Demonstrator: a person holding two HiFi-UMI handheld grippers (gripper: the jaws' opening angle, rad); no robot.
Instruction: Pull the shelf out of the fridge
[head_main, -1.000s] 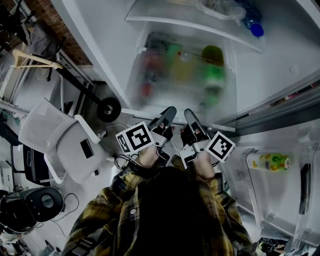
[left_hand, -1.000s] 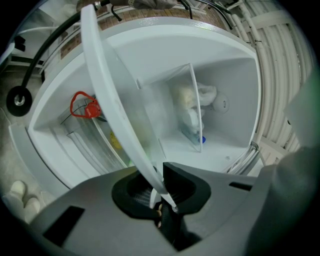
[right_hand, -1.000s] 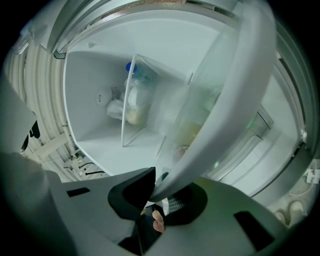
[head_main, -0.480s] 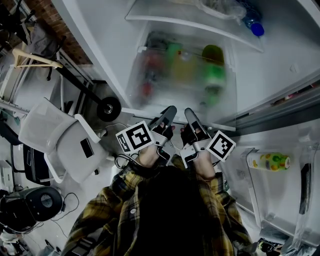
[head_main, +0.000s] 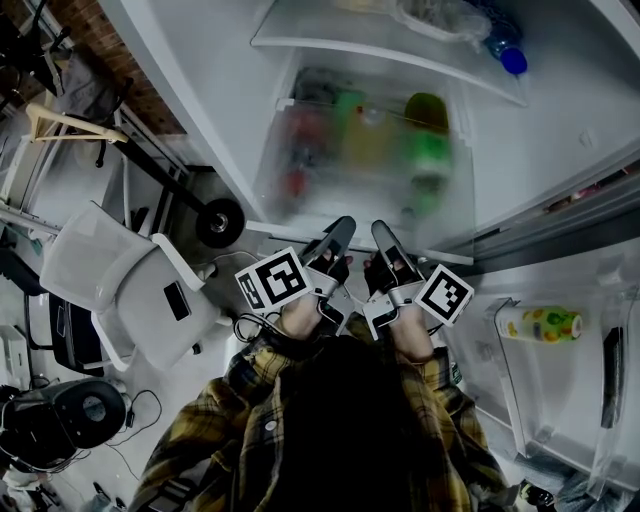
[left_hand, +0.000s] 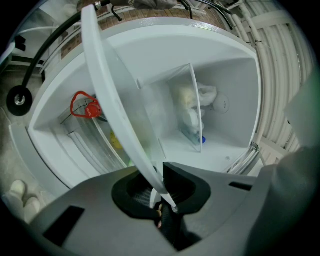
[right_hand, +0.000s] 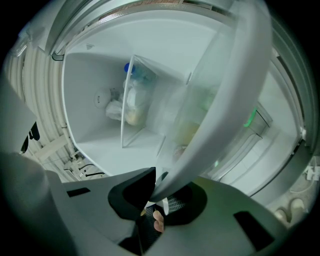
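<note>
The fridge shelf (head_main: 272, 228) is a frosted glass pane with a white front trim, and it sticks out of the open fridge toward me. Blurred green bottles (head_main: 428, 150) and red items show through the glass. My left gripper (head_main: 335, 236) and right gripper (head_main: 386, 240) sit side by side at the middle of the front trim. In the left gripper view the white trim (left_hand: 112, 95) runs down between the jaws of the left gripper (left_hand: 161, 187), which is shut on it. In the right gripper view the trim (right_hand: 225, 100) ends between the jaws of the right gripper (right_hand: 159, 187), also clamped.
An upper glass shelf (head_main: 330, 40) carries a plastic bag and a blue-capped bottle (head_main: 510, 58). The open door at right holds a yellow bottle (head_main: 540, 322). A white chair (head_main: 120, 290) and a cart wheel (head_main: 220, 220) stand on the floor at left.
The head view has shifted slightly. Both grippers stay clamped on the shelf's front trim, with no clear movement of the shelf.
</note>
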